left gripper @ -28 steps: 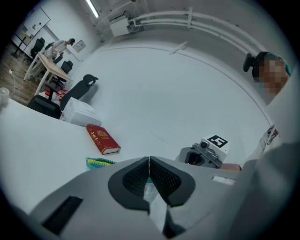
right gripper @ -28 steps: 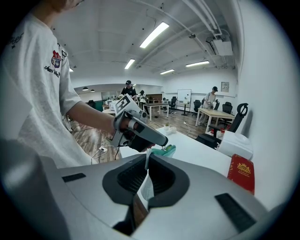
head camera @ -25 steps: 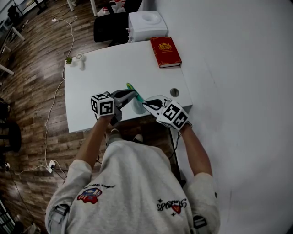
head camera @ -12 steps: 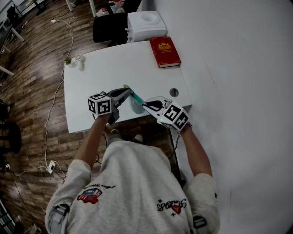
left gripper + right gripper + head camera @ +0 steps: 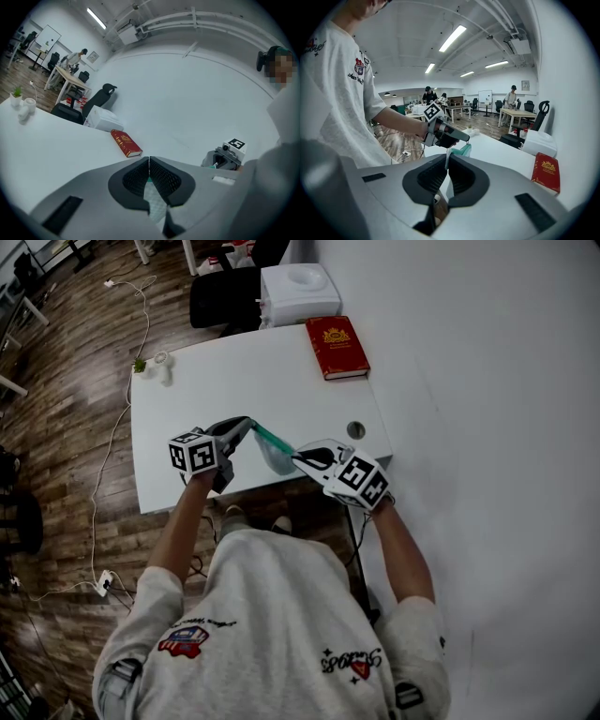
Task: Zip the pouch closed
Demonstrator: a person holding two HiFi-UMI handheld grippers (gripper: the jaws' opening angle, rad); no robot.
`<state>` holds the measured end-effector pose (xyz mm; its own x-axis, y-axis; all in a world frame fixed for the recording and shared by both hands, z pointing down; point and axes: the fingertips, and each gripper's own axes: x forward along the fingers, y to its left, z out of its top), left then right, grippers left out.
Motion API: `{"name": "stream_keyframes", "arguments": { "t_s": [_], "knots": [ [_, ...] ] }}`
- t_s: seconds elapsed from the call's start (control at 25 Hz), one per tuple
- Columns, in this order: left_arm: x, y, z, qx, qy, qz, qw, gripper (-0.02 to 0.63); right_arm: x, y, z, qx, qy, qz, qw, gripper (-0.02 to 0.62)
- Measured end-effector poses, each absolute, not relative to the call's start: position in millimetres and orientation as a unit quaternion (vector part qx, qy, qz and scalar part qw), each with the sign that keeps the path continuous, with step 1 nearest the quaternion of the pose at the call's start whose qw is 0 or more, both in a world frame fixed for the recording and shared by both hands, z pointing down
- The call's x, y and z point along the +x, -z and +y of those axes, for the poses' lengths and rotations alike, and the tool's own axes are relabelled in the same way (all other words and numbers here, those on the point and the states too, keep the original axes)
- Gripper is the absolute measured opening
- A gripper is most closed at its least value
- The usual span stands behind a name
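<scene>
**Q:** Left gripper point(image 5: 249, 424): what is its state?

**A:** Clenched. In the left gripper view its jaws meet tip to tip, with a pale, mesh-textured fold of the pouch point(image 5: 153, 202) pinched between the pads. In the head view it holds the end of the pouch's teal top edge that points toward 10 o'clock.

**Q:** Where is the pouch?

**A:** It is strung between the two grippers over the white table point(image 5: 216, 381), close to the table's 5 o'clock edge, taking the near edge as 6. The teal edge runs on a slant from 10 o'clock down to 4 o'clock, and the clear body hangs below it. Whether the body touches the tabletop cannot be told.

**Q:** And the right gripper point(image 5: 300, 457)?

**A:** Also clamped. The right gripper view shows its jaws together on a thin pale edge of the pouch, at the 4 o'clock end. Straight ahead at 12 o'clock in that view, the left gripper holds the teal end.

**Q:** What else is on the table, from left to right?

**A:**
- A small potted plant point(image 5: 141, 364) stands at the 10 o'clock corner.
- A round hole point(image 5: 356, 429) is at 4 o'clock, just beside the right gripper.
- A red book point(image 5: 337, 346) lies flat at 1 o'clock.
- A white box point(image 5: 298, 292) sits just beyond the far edge.
</scene>
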<state>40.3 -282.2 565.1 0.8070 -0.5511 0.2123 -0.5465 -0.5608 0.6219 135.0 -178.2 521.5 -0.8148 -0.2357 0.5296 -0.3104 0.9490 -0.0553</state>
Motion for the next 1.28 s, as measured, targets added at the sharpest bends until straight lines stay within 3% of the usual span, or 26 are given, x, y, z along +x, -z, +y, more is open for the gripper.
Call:
{"name": "stream_keyframes", "arguments": {
  "t_s": [1.28],
  "knots": [
    [30.8, -565.5, -278.4, 0.88, 0.01, -0.321, 0.351, 0.008, 132.1, -521.9, -196.0, 0.159, -0.071, -0.953, 0.249, 0.015]
  ]
}}
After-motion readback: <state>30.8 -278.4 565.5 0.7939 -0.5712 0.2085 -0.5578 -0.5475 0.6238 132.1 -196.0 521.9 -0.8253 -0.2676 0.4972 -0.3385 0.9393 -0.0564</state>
